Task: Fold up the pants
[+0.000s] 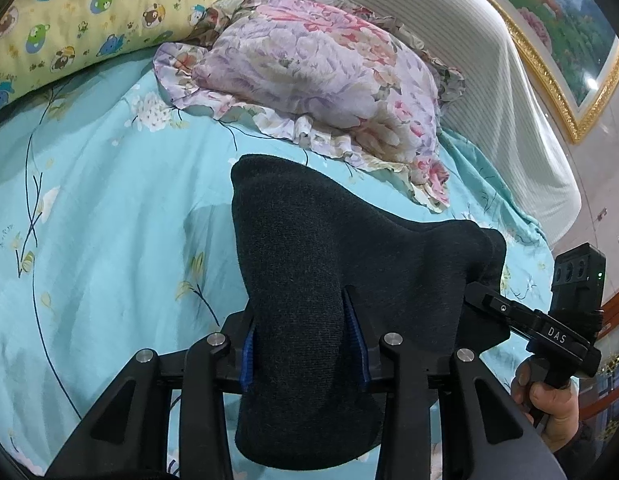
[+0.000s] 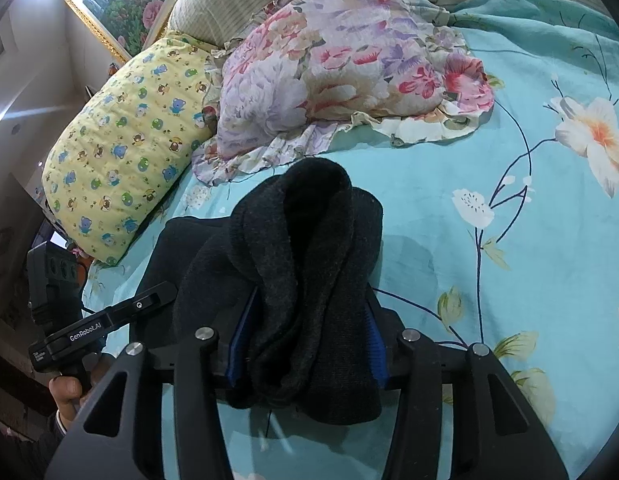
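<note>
Both grippers are clamped on the dark knit pants [image 1: 309, 280], one on each end of a bunched edge, and the garment hangs between them above the turquoise flowered bedsheet [image 1: 109, 220], sagging toward it. In the left wrist view the left gripper [image 1: 305, 340] has its blue-padded fingers [image 1: 249, 356] pressed against a thick roll of the fabric; in the right wrist view the right gripper [image 2: 305, 340] pinches several gathered layers in the same way, its pads [image 2: 375, 340] sunk into the knit. The step in hand looks like carrying the held edge over to lay a fold on the bed. To do it well, both hands should travel together at the same height, keep the edge taut between them so that the cloth does not droop or twist, and lower it onto open sheet on the near side of the floral ruffled pillow [image 1: 321, 76] and the yellow bear-print pillow [image 1: 89, 16] rather than against them. The grip should be let go only once the cloth lies flat, since a thick knit bundle tends to spring back. As for writing, the right gripper's handle, seen at the right of the left wrist view, reads "DAS" [image 1: 556, 337], and the left gripper's handle, at the left of the right wrist view, reads "GenRobot.AI" [image 2: 85, 335]; a smaller label beside it is too fine to read.
</note>
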A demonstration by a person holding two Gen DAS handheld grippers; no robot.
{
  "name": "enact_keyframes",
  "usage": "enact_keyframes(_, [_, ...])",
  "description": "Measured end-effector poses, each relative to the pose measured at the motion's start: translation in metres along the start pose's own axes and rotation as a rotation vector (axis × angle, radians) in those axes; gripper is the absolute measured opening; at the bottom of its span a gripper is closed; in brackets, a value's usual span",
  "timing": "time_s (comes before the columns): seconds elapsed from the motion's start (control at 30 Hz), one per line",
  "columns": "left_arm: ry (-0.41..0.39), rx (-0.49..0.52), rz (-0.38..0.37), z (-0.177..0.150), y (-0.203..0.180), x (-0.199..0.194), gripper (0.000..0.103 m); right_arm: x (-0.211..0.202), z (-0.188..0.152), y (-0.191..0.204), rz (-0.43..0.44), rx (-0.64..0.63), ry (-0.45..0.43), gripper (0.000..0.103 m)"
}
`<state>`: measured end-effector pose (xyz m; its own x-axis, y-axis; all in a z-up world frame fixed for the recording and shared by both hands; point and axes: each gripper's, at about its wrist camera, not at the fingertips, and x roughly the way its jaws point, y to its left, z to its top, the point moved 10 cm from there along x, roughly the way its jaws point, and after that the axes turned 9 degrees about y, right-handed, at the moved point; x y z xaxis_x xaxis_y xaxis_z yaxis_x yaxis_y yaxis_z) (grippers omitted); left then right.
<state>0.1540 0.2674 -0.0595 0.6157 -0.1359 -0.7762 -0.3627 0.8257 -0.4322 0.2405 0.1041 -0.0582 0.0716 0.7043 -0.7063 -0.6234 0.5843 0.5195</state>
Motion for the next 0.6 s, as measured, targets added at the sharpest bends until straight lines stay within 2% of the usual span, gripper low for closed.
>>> enact_keyframes(0.33, [0.007,-0.003,0.022,-0.0025,0.0053,0.0069,0.046,0.0044,-0.0027,-0.0069,0.008,0.013,0.001,0.053])
enact_keyframes(0.6, [0.007,0.008,0.054,-0.0045,0.0062,0.0048,0.058,0.0035,-0.0037,-0.0093,-0.018,0.011,-0.007,0.06])
